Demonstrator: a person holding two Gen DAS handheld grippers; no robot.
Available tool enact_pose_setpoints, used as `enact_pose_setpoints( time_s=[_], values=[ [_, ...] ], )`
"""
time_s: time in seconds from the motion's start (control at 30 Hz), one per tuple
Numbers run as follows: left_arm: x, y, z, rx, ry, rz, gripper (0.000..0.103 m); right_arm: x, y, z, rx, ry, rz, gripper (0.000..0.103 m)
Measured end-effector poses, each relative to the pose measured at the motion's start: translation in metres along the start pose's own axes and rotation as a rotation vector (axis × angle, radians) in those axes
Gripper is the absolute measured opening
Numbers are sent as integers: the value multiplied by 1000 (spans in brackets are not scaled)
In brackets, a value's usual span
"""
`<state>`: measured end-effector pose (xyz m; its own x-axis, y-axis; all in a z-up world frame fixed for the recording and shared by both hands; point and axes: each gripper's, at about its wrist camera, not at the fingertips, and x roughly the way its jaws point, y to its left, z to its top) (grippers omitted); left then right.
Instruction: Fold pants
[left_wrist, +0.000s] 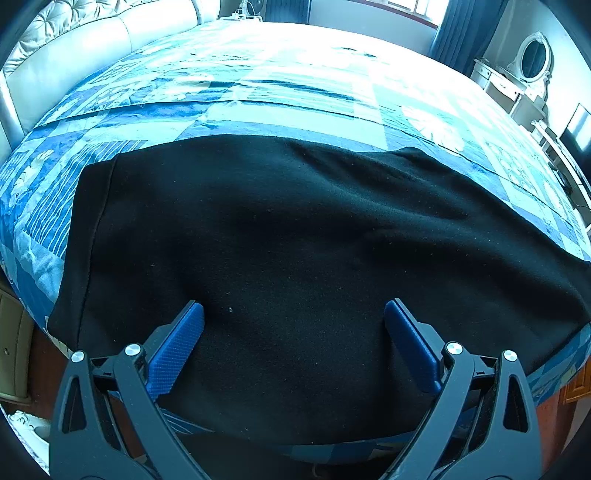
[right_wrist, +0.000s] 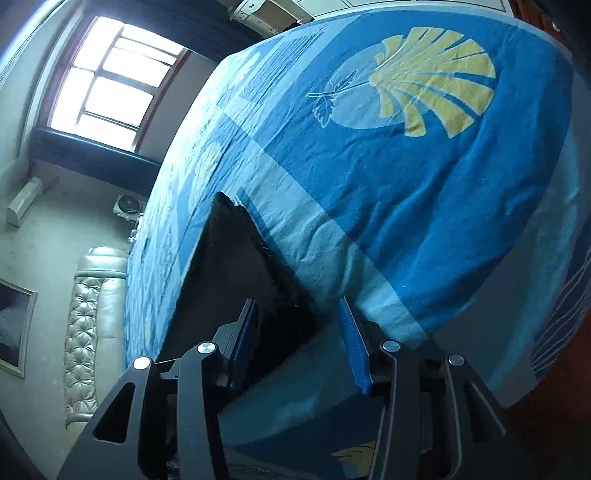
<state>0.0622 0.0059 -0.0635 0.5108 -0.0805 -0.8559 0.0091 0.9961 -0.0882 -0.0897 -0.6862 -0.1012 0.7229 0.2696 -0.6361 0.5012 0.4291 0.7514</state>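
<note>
Black pants (left_wrist: 280, 251) lie spread flat across the near part of a bed with a blue patterned cover (left_wrist: 258, 85). My left gripper (left_wrist: 293, 314) is open, its blue pads (left_wrist: 177, 347) wide apart just above the pants' near middle. In the right wrist view, rolled sideways, an end of the pants (right_wrist: 236, 273) lies on the cover (right_wrist: 388, 184). My right gripper (right_wrist: 297, 314) is open, and the pants' edge sits between its fingers without being pinched.
A padded cream headboard (left_wrist: 74, 44) borders the bed at far left. A white dresser with an oval mirror (left_wrist: 532, 59) stands at far right. A window (right_wrist: 107, 88) lights the room. The bed's near edge drops to a wooden floor.
</note>
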Motion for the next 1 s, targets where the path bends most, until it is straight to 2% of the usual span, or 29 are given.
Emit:
enact_pose_setpoints(
  time_s=[0.07, 0.1, 0.13, 0.17, 0.23, 0.3, 0.53, 0.67, 0.77, 1.0],
  values=[
    [0, 1, 0, 5, 3, -5, 97, 12, 6, -3, -12, 11, -2, 46],
    [0, 1, 0, 7, 4, -6, 97, 17, 11, -5, -24, 3, -18, 43],
    [0, 1, 1, 8, 6, -8, 97, 21, 15, -6, -31, -6, -29, 26],
    [0, 2, 1, 8, 7, -11, 97, 24, 18, -7, -30, -4, -25, 15],
    [-2, 2, 1, 9, 7, -19, 97, 25, 30, -10, -39, -40, -39, 15],
    [-6, 4, 1, 11, 5, -27, 97, 18, 47, -14, -40, -78, 5, 15],
    [-28, 21, -1, -1, -29, -32, 97, -5, 160, -34, -211, -142, 141, 15],
    [-41, 29, -2, 40, -53, 0, 97, 2, 220, -59, -315, -124, 195, 15],
    [-49, 37, -5, 59, -75, 16, 97, 13, 250, -86, -379, -87, 211, 15],
    [-57, 56, -10, 28, -70, -1, 97, 62, 300, -150, -528, 16, 176, 15]
  ],
)
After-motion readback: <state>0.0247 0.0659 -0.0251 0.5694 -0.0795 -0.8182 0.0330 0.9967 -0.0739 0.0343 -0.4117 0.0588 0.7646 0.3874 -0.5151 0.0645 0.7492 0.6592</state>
